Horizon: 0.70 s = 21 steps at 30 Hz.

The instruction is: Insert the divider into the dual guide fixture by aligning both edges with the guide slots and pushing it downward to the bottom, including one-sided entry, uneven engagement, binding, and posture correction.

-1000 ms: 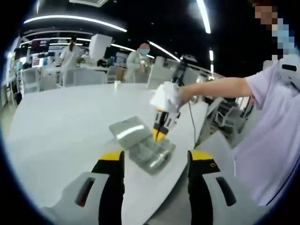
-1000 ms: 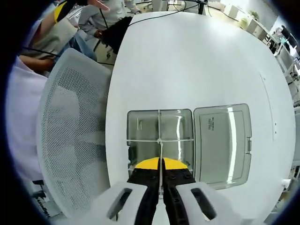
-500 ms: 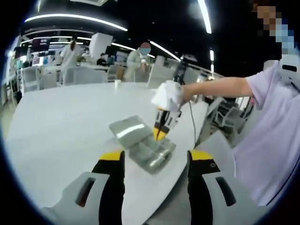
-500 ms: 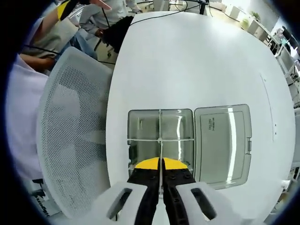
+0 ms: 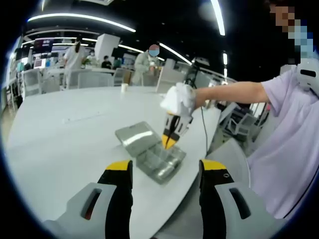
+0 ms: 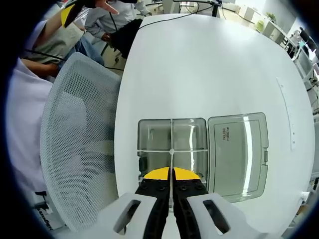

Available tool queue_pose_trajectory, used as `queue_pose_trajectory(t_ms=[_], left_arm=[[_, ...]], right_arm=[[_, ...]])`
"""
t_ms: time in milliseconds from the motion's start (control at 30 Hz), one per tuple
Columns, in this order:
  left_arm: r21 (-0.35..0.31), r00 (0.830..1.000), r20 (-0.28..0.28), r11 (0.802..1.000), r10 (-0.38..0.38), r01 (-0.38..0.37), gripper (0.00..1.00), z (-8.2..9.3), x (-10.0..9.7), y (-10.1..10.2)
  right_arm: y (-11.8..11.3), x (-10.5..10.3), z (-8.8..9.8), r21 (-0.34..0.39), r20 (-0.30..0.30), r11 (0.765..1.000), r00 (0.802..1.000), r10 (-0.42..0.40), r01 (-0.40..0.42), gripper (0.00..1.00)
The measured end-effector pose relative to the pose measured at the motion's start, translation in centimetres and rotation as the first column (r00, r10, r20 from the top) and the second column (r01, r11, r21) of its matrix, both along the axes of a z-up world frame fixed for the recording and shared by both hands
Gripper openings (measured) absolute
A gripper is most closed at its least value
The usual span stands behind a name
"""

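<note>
A clear plastic box (image 6: 155, 142) with inner guide walls lies open on the white table (image 6: 209, 64), its lid (image 6: 238, 152) folded flat to the right. My right gripper (image 6: 171, 175) hangs right over the box's near half, shut on a thin clear divider (image 6: 171, 160) seen edge-on, in line with the box's middle wall. In the left gripper view a gloved hand holds the right gripper (image 5: 169, 140) with its yellow tips just above the box (image 5: 160, 160), beside the lid (image 5: 133, 135). My left gripper (image 5: 167, 169) stands open, short of the box, with nothing between its jaws.
A white mesh chair (image 6: 79, 144) stands against the table edge left of the box. The person's arm and pale shirt (image 5: 284, 149) take up the right of the left gripper view. Far across the table (image 5: 60, 134) are other chairs and people.
Hardly anything differs. Both views have shifted a little. The right gripper still holds the divider over the box, and the left gripper stays open.
</note>
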<state>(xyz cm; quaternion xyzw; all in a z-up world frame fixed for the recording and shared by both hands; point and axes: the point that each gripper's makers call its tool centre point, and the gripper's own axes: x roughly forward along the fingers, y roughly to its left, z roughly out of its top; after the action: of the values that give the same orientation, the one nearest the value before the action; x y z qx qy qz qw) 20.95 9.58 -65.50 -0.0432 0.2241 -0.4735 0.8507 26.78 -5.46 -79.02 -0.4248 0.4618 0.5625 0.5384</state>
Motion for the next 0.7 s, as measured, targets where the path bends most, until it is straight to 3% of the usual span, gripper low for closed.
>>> queue_pose_trajectory(t_ms=[700], left_arm=[[-0.002, 1.000, -0.015, 1.000, 0.000, 0.000, 0.51, -0.44, 0.30, 0.08]], right_arm=[[-0.51, 0.23, 0.08, -0.018, -0.011, 1.000, 1.000, 0.011, -0.011, 0.00]])
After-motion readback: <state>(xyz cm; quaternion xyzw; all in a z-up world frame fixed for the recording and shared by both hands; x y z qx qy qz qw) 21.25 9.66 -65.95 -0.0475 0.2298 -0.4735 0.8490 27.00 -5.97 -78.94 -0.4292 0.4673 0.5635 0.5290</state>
